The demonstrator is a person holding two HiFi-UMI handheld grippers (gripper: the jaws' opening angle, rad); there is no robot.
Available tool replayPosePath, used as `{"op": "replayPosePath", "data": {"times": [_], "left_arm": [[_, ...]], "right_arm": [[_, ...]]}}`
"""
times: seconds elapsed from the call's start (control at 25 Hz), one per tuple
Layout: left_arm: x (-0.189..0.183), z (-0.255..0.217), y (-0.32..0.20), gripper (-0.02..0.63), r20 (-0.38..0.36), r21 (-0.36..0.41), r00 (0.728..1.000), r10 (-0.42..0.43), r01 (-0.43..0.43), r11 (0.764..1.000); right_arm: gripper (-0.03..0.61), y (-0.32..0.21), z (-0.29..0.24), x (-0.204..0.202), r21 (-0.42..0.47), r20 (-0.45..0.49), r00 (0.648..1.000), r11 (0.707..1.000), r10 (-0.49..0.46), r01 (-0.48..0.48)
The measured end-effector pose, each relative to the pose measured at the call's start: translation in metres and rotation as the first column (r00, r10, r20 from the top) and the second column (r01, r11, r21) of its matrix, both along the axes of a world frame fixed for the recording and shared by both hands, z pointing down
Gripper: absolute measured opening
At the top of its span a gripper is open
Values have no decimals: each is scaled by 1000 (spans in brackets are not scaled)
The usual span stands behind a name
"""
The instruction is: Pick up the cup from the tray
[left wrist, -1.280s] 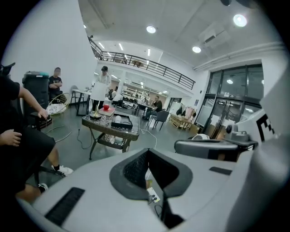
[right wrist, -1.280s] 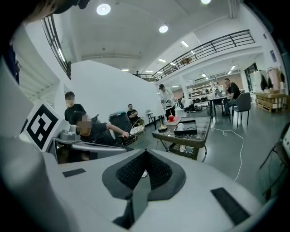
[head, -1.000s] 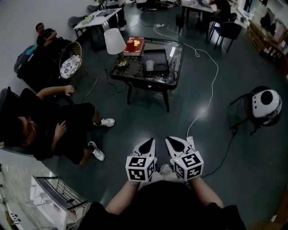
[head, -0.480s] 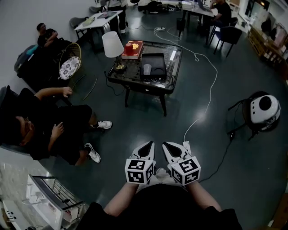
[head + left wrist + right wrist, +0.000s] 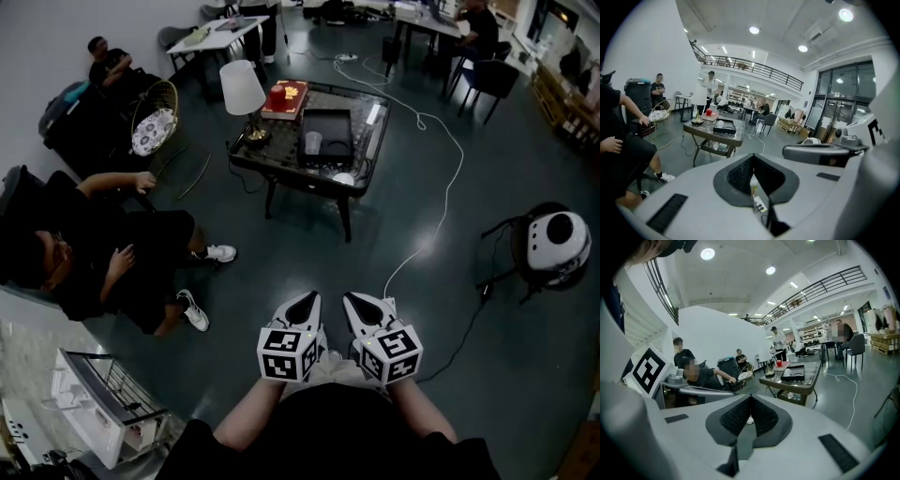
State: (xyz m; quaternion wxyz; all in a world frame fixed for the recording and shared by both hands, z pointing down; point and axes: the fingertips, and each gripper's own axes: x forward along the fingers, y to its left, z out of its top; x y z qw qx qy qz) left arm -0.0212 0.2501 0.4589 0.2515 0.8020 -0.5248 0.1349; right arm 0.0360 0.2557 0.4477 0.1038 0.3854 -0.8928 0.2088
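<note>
- The left claw (image 5: pixel 308 299) is held low in front of the person's body, its white jaws closed tip to tip with nothing between them — the left gripper view shows the dark ribbed pads meeting at the front and only floor behind them.
- The right claw (image 5: pixel 355 300) sits just beside it, level with it, and its jaws are likewise closed and empty; the right gripper view shows its pads meeting at the tip.
- Each claw carries its marker cube at the rear, nearest the person's bare forearms.
- The small translucent plastic cup (image 5: pixel 313 142) stands upright on the left part of the black rectangular tray (image 5: pixel 348 141), well apart from both claws — across a stretch of dark polished floor.
- The tray lies on the low dark glass-topped worktop (image 5: pixel 367 132), roughly at its middle.
- On the same worktop, left of the tray, stands a table lamp with a white conical shade (image 5: pixel 241 87); behind the tray lies a flat red box (image 5: pixel 284 97) with a red round thing on top.
- A white cable (image 5: pixel 448 187) runs across the floor from the worktop's right side toward the claws.
- A seated person in black clothes and white shoes (image 5: pixel 108 258) is at the left; a white rounded device on a black stand (image 5: pixel 557 241) is at the right.
</note>
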Motion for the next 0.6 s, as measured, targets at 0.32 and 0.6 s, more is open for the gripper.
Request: {"op": "replayPosePath", "data": {"times": [0.32,0.6], "left_arm": [[-2,4,-31,11,5,-9,1000,-19,19,1000],[2,7,-68,11,3,-15,1000,0,0,1000]], "right_arm": [[11,-29,5,9,-8,-6,1000,1000,14,-14],[11,-63,9,14,-22,-15,999,999,39,-40]]}}
